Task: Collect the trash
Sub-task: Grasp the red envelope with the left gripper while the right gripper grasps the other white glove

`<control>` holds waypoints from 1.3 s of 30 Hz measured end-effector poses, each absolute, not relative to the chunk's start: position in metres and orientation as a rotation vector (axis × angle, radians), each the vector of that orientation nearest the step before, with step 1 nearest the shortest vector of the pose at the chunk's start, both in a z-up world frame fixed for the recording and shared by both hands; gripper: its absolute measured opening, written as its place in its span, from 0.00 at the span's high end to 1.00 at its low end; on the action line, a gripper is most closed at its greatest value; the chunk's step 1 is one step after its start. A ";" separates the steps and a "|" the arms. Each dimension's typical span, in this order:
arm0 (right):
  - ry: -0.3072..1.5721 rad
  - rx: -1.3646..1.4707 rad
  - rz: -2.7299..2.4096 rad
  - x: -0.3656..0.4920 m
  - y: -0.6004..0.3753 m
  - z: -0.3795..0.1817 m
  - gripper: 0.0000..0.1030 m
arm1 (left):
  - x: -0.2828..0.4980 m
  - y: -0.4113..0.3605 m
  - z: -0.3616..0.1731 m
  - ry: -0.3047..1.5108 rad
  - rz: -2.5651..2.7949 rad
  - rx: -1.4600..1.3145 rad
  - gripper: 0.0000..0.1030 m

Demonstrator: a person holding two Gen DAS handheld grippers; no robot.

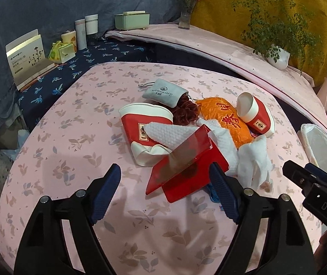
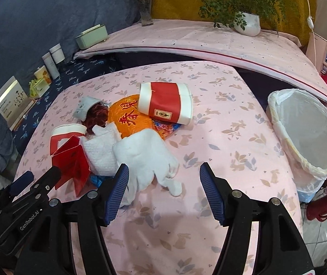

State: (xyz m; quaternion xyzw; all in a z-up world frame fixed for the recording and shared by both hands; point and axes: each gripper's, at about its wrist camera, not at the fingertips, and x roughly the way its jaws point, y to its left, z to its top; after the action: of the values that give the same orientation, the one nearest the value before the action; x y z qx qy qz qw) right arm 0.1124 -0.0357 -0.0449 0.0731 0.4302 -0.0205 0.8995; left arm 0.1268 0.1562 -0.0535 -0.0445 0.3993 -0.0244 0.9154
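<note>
Left gripper [image 1: 164, 191] jaws apart, nothing gripped; "GenRobot.AI" on its body. The red folded card [image 1: 181, 162] sits just ahead at 12 o'clock. Right gripper [image 2: 163, 191] also parted and empty, over the white tissue [image 2: 145, 158]. Trash pile mid-table, left to right: crushed red-and-white paper cup [image 1: 140, 126], grey pouch [image 1: 163, 91] with unreadable print, orange wrapper [image 2: 129, 116] with red characters, second cup [image 2: 165, 105] on its side. Bare pink tablecloth [image 2: 232, 137] at 2 o'clock. White-lined bin [image 2: 305, 135] at the table's right edge shows no contents.
</note>
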 end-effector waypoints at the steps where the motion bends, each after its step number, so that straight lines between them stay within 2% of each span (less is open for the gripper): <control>1: 0.896 0.148 -0.039 0.114 -0.032 -0.047 0.40 | 0.127 0.157 -0.054 0.825 -0.057 -0.093 0.33; 6: 0.912 0.132 -0.031 0.123 -0.020 -0.054 0.40 | 0.132 0.157 -0.059 0.844 -0.093 -0.111 0.47; 11: 0.930 0.120 -0.017 0.133 -0.011 -0.064 0.40 | 0.135 0.155 -0.063 0.867 -0.127 -0.123 0.72; 14: 0.932 0.113 -0.011 0.138 -0.007 -0.068 0.45 | 0.135 0.155 -0.063 0.860 -0.136 -0.130 0.78; 16: 0.941 0.109 -0.007 0.141 -0.006 -0.072 0.54 | 0.134 0.153 -0.061 0.854 -0.143 -0.126 0.86; 18: 0.955 0.113 0.003 0.143 -0.006 -0.076 0.71 | 0.134 0.152 -0.060 0.855 -0.149 -0.129 0.88; 21: 0.969 0.122 0.007 0.143 -0.010 -0.081 0.88 | 0.133 0.148 -0.058 0.852 -0.156 -0.125 0.93; 22: 0.968 0.127 0.010 0.142 -0.011 -0.081 0.90 | 0.133 0.147 -0.057 0.851 -0.159 -0.125 0.94; 39: 0.828 0.219 -0.052 0.106 -0.074 -0.031 0.92 | 0.115 0.098 -0.013 0.785 -0.235 -0.112 0.96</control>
State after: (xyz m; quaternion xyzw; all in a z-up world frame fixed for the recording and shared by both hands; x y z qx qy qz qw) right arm 0.1056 -0.0744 -0.0306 0.1061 0.4013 -0.0252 0.9094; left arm 0.1151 0.0978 -0.0133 -0.0544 0.3815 -0.1141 0.9157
